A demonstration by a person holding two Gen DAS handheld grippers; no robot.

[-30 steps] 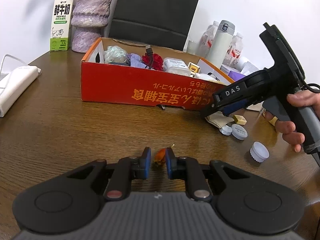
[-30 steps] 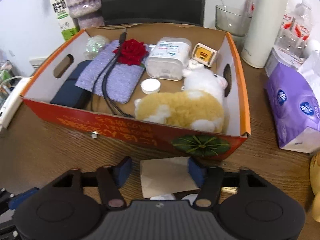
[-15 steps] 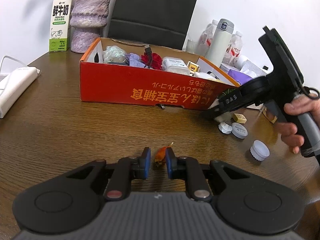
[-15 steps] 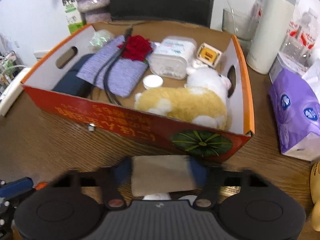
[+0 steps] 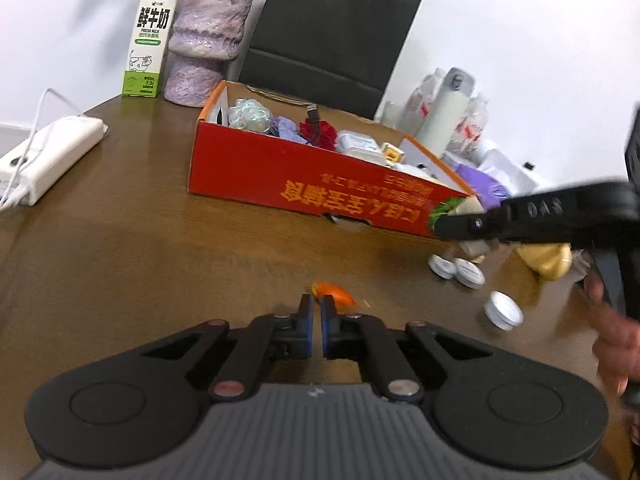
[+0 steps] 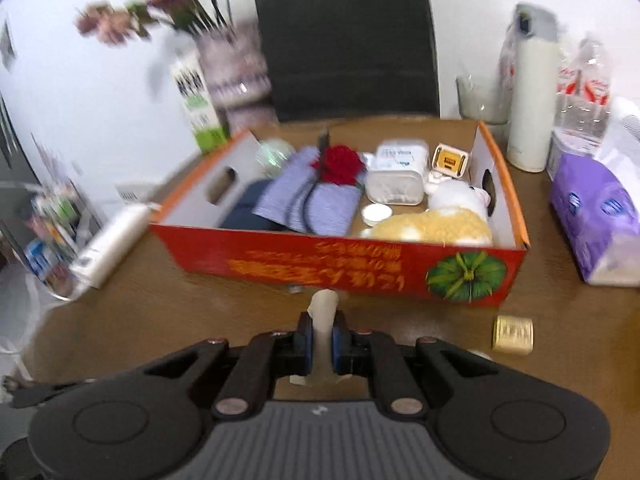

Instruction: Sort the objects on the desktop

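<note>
Right tool [image 6: 321, 334] is clamped on a beige paper packet [image 6: 325, 312], held just in front of the red box [image 6: 340, 264] that stands on the worktop [image 5: 120, 240]. Its jaws have just been closing, the packet between them. Left tool [image 5: 316, 322] is nearly shut at the tail of a small orange scrap [image 5: 334, 292]; whether it grips it I cannot tell. Both things look light and limp, so they likely crumple; pinching mid-body seems safest. The milk carton [image 5: 151, 40] reads "FRESH MILK"; the box bears orange characters I cannot make out.
</note>
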